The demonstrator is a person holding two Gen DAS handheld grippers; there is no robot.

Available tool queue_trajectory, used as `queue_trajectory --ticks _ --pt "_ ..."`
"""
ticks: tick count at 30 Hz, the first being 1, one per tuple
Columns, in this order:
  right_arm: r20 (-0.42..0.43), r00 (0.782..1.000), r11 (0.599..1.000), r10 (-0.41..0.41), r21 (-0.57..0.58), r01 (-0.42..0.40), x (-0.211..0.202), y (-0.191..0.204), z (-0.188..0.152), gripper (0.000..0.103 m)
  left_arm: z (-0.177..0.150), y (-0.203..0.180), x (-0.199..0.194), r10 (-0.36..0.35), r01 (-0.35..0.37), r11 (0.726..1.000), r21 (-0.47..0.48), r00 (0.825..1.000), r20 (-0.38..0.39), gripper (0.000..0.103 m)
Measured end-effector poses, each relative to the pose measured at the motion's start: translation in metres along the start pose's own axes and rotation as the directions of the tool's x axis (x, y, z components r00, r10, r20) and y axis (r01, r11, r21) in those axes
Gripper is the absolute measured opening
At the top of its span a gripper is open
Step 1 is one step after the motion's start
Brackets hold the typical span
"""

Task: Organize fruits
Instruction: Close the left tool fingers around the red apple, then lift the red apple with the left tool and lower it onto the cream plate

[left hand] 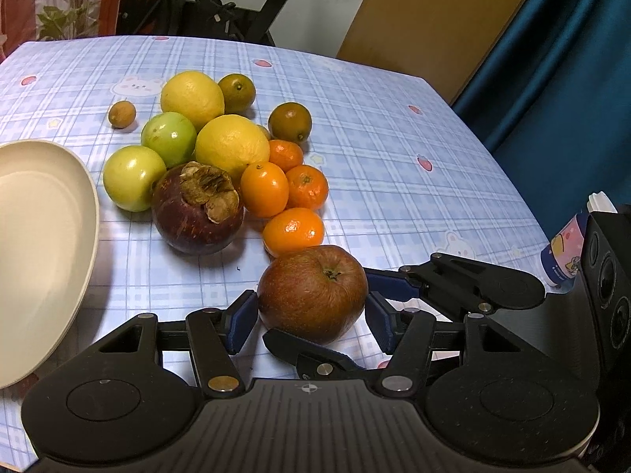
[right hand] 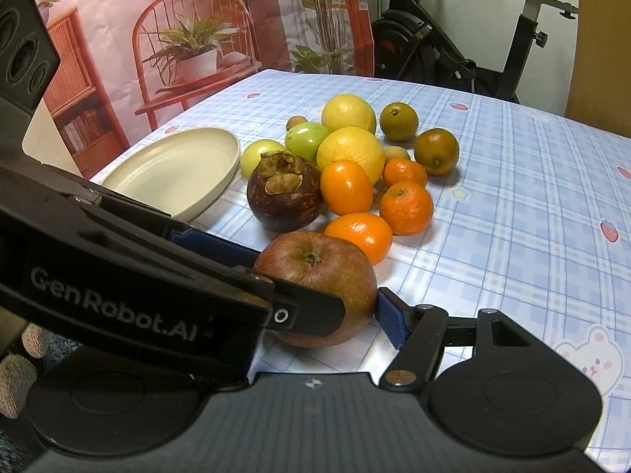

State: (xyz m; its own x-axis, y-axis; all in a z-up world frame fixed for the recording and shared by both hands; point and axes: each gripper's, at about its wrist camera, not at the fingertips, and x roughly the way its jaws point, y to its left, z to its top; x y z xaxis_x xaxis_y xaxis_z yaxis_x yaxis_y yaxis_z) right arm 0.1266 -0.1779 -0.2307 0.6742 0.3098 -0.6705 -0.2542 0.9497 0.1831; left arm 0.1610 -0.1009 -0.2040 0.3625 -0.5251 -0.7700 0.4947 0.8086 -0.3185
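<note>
A red-brown apple rests on the checked tablecloth at the near end of the fruit pile. My left gripper is shut on it, blue pads pressed to its left and right sides. My right gripper is also shut on the apple. Its right pad touches the apple's side, and its left finger is hidden behind the left gripper's body. In the left wrist view the right gripper's fingers bear on the apple from the right and from the near side.
Behind the apple lie a dark mangosteen, several tangerines, two lemons, green apples and dark green oranges. A cream plate sits left. A small bottle stands at the right table edge.
</note>
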Motion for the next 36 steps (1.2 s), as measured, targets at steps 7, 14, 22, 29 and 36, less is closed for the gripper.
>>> queue_trajectory --ticks 7,14,22,29,36 --pt "-0.005 1.0 1.0 0.002 -0.003 -0.002 0.0 0.0 0.0 0.068 0.001 -0.001 0.004 0.002 -0.002 1.0 -0.002 1.0 -0.002 0.062" --pt "-0.01 1.0 1.0 0.001 -0.008 -0.001 -0.001 0.003 0.0 0.068 -0.001 -0.001 0.002 0.01 -0.01 1.0 -0.007 1.0 -0.005 0.062" --pt "0.01 1.0 0.999 -0.002 -0.038 0.002 -0.008 0.015 0.005 0.068 -0.004 0.001 -0.017 0.016 -0.016 1.0 -0.01 0.999 0.05 0.063" --pt "0.063 0.998 0.993 -0.005 -0.12 0.013 -0.016 0.035 0.029 0.068 0.004 0.014 -0.05 0.022 -0.018 0.999 -0.03 0.989 0.146 0.062" --pt "0.083 0.995 0.98 0.048 -0.195 -0.031 0.0 0.059 0.068 0.068 0.021 0.052 -0.081 0.064 -0.036 0.991 -0.131 0.973 0.222 0.062"
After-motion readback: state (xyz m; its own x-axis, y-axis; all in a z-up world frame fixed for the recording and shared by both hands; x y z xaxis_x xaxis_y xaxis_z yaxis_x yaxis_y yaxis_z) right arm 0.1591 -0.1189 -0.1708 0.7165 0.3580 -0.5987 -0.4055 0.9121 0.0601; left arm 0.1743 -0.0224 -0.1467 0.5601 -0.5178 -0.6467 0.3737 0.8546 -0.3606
